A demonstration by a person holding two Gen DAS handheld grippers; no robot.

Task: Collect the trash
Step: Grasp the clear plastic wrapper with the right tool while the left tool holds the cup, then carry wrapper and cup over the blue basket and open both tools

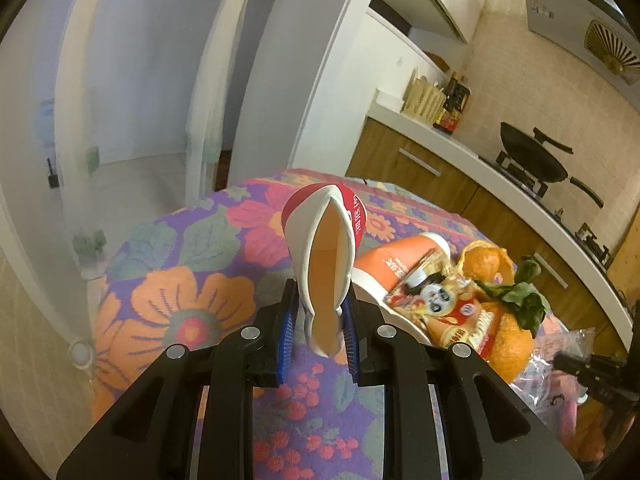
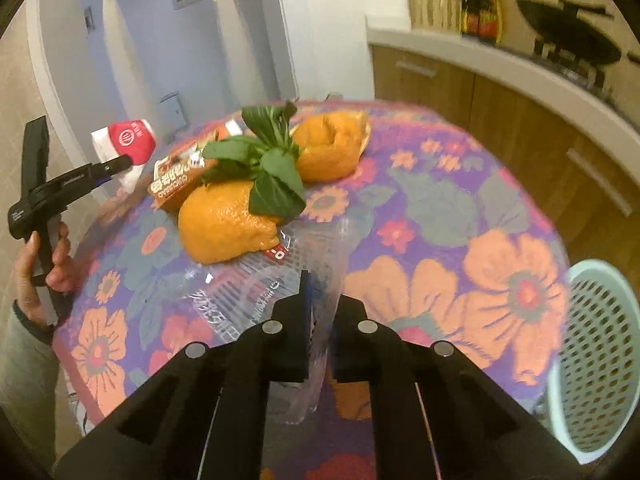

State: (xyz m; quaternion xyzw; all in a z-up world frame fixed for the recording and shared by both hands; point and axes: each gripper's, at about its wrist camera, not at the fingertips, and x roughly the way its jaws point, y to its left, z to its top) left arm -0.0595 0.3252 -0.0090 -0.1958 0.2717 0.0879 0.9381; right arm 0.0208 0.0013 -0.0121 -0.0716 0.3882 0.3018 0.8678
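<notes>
My left gripper point(image 1: 320, 328) is shut on a squashed red and white paper cup point(image 1: 328, 248) and holds it above the flowered table; the cup also shows in the right wrist view point(image 2: 128, 140). My right gripper point(image 2: 322, 308) is shut on a clear plastic wrapper point(image 2: 280, 276) at the table's near edge. Orange peels point(image 2: 228, 224), green leaves point(image 2: 268, 160) and a snack wrapper point(image 2: 176, 176) lie in a heap on the table. An orange paper cup point(image 1: 396, 264) lies on its side beside the heap.
A pale green perforated basket point(image 2: 600, 360) stands beyond the table's right edge in the right wrist view. The flowered tablecloth point(image 2: 460, 220) covers the round table. A kitchen counter with a wok point(image 1: 532, 156) and wooden cabinets runs behind.
</notes>
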